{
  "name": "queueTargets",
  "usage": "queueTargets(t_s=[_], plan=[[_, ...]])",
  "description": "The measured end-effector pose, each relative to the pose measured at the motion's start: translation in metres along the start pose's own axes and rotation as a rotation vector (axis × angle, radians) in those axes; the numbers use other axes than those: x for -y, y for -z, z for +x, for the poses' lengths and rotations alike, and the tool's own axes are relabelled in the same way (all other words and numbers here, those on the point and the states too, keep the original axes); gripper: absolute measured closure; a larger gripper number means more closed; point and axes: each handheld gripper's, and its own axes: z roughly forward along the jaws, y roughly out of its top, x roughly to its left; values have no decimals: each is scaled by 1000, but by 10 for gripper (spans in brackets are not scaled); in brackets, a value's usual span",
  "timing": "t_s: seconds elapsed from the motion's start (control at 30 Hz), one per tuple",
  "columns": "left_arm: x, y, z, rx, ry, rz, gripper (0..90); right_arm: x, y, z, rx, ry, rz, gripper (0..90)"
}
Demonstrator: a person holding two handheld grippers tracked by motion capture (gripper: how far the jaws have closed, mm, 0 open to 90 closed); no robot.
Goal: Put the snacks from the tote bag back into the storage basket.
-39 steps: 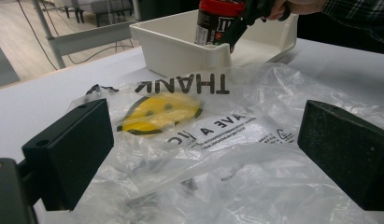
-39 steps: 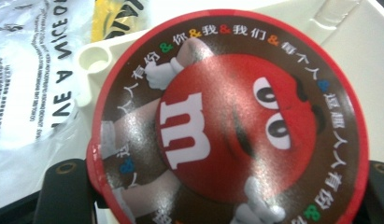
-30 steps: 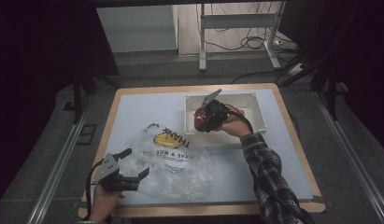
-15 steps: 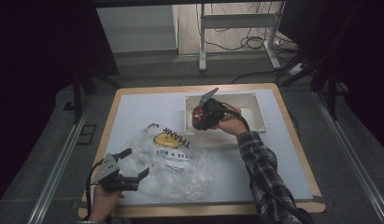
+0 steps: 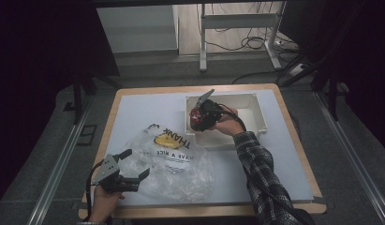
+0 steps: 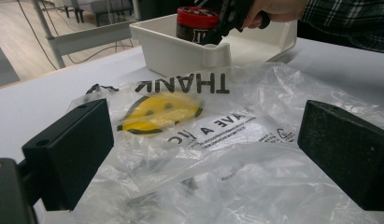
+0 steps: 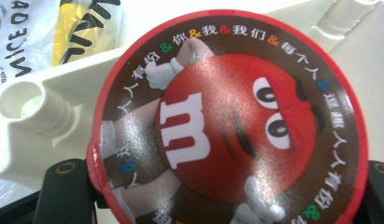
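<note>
Since 1 second ago, the right gripper [image 5: 198, 118] is seen shifted slightly toward the left end of the white bin [image 5: 258, 123], while the left gripper [image 5: 134, 168] is found unmoved at the near-left edge of the plastic bag [image 5: 181, 161]; the small shift is judged to mean that the candy tub [image 5: 197, 119] is being carried out of the bin and toward the bag, a transfer not yet completed. The tub is clamped by the right gripper's jaws, at the bin's near-left corner, apparently lifted. The left gripper's jaws are held wide apart with nothing pinched, the crumpled film lying between and below them. In the right gripper view the tub's printed lid [image 7: 231, 116], red-rimmed with a cartoon figure, is shown close up, a detail lost in the high view. In the left gripper view the tub's dark side is seen beyond the bag's yellow smiley [image 6: 157, 112], with the bin's corner post in front of it
</note>
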Motion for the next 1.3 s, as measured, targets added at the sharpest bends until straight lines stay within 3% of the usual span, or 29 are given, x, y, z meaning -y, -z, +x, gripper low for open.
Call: queueTargets(t_s=[0.63, 1.17, 1.3], plan=[[0, 0, 0, 5, -3, 1, 36, -2, -13, 0, -4, 19, 9, 255], [0, 0, -1, 2, -7, -1, 36, 7, -30, 0, 10, 14, 61, 254], [0, 0, -1, 2, -7, -1, 36, 9, -30, -1, 6, -3, 45, 254]])
